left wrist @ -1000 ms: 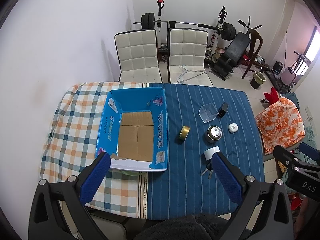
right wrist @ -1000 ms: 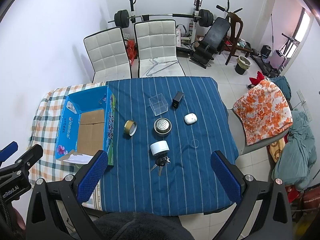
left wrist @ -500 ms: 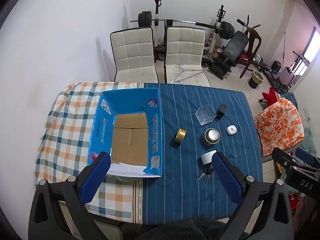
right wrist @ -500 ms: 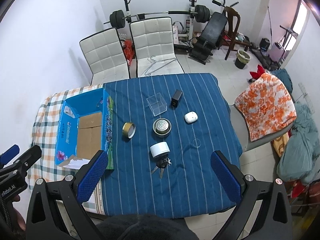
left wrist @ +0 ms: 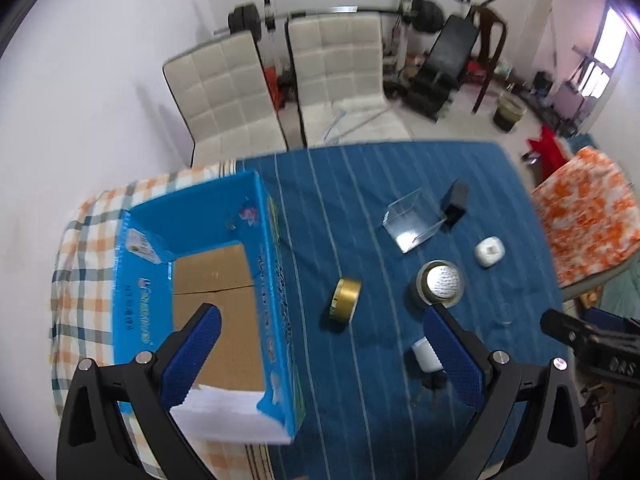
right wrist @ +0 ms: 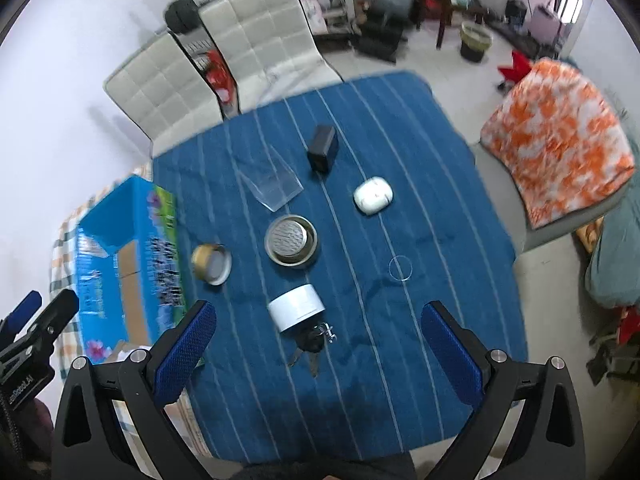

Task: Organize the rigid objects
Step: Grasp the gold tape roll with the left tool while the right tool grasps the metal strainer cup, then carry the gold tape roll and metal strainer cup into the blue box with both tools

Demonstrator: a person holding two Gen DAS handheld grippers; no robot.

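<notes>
An open blue cardboard box (left wrist: 192,280) (right wrist: 120,264) sits on the table's left. On the blue striped cloth lie a gold tape roll (left wrist: 345,299) (right wrist: 211,263), a round metal strainer cup (left wrist: 440,283) (right wrist: 291,241), a clear plastic cube (left wrist: 412,220) (right wrist: 272,180), a black charger (left wrist: 454,202) (right wrist: 322,148), a white case (left wrist: 489,251) (right wrist: 373,195), a white tape roll (right wrist: 296,308) (left wrist: 426,354) and keys (right wrist: 314,344). My left gripper (left wrist: 320,356) is open above the box's right wall. My right gripper (right wrist: 318,352) is open above the keys.
Two white chairs (left wrist: 280,80) stand behind the table, with gym equipment (left wrist: 440,64) beyond. An orange patterned chair (right wrist: 556,140) is at the right. A checked cloth (left wrist: 76,248) covers the table's left. A small clear ring (right wrist: 400,268) lies on the cloth.
Both grippers have moved down and forward toward the table, so the objects look larger. The left view has swung right. Both stay open and empty.
</notes>
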